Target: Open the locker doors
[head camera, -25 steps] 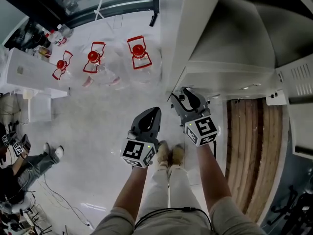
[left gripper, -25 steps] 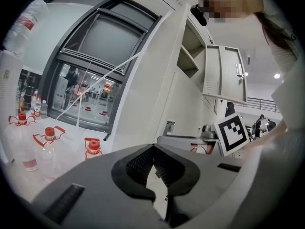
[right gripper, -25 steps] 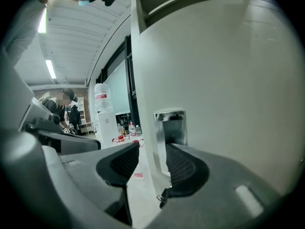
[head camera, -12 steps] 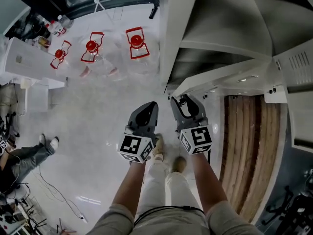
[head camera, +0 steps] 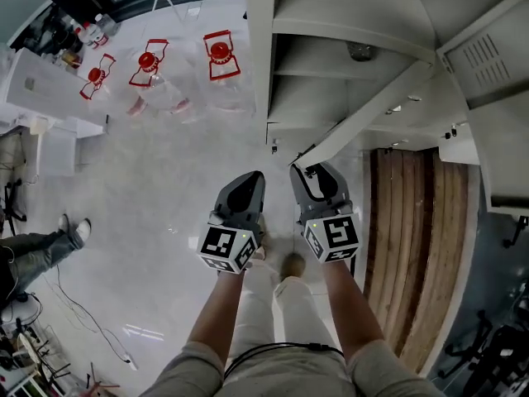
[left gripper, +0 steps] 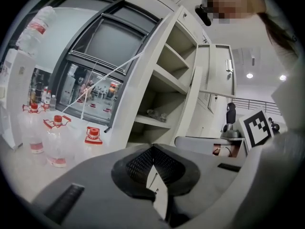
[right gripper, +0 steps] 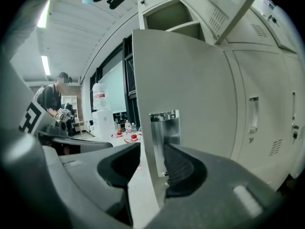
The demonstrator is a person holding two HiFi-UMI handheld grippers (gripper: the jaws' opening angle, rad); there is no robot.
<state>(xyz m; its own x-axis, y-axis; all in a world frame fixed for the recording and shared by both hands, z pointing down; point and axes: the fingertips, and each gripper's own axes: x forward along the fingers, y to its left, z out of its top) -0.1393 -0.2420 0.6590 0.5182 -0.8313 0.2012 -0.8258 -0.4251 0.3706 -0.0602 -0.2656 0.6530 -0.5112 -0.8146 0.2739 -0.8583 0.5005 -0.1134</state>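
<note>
We are clamping the right gripper (head camera: 307, 172) on the free edge of the locker door (head camera: 372, 110), one jaw sitting against its metal handle plate (right gripper: 164, 128) and the other behind the panel. The door is standing partly open from the locker (head camera: 331, 52), whose shelves are showing. We are holding the left gripper (head camera: 248, 179) just beside the right one, its jaws pressed together on nothing. Water bottles (head camera: 219, 56) with red caps are standing on the floor to the left.
</note>
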